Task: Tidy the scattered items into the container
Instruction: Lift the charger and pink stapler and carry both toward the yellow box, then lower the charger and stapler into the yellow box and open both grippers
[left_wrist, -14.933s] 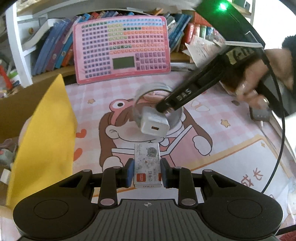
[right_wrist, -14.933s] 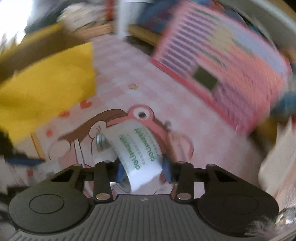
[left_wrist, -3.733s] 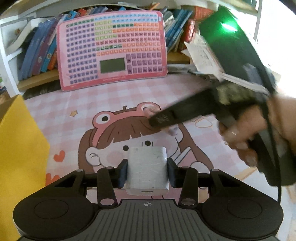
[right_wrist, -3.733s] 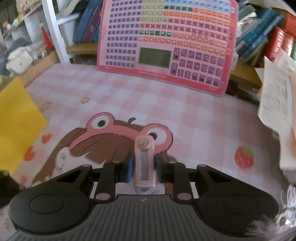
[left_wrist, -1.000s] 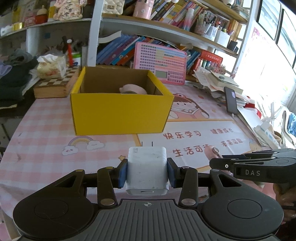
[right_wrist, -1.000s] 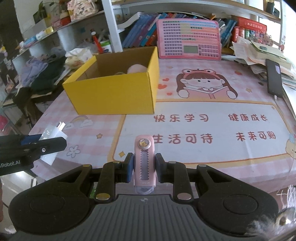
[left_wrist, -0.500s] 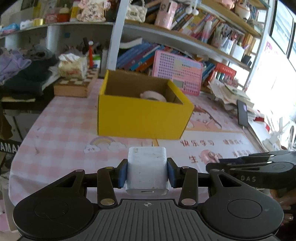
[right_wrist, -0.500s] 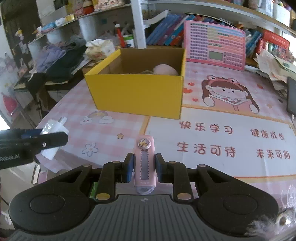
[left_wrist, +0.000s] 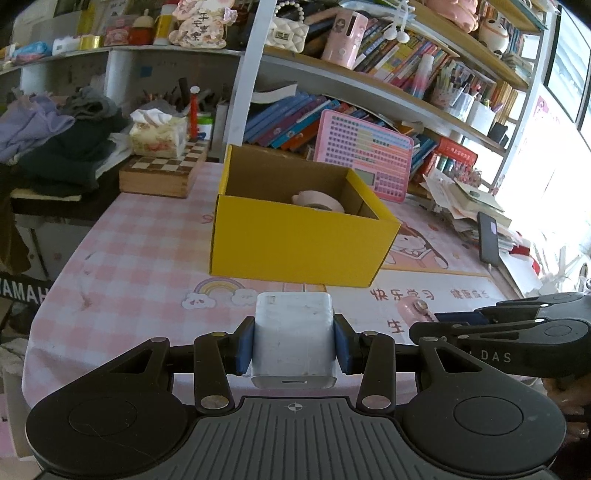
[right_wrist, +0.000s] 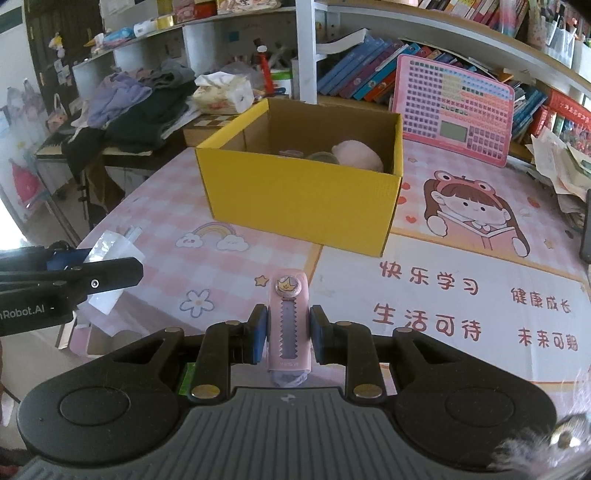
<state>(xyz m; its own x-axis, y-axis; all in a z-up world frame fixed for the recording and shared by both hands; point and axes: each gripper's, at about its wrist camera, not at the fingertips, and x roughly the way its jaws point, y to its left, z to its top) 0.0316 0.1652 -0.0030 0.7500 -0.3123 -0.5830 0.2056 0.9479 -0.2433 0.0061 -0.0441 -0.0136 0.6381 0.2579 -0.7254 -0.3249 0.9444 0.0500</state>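
Pulled back farther from yellow cardboard box (left_wrist: 295, 247) than half a second ago, more shelving in view. White charger block (left_wrist: 293, 341) clamped between left gripper (left_wrist: 293, 345) pads, above table's near edge. Pink utility knife (right_wrist: 288, 321) pinched upright in right gripper (right_wrist: 288, 334). Tape roll (left_wrist: 318, 201) inside box, on pink checked table mat (left_wrist: 147, 251).

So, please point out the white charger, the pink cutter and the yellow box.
white charger (left_wrist: 293, 332), left wrist view, middle of its top face.
pink cutter (right_wrist: 289, 325), right wrist view, its toothed slider strip.
yellow box (right_wrist: 299, 195), right wrist view, its front wall.
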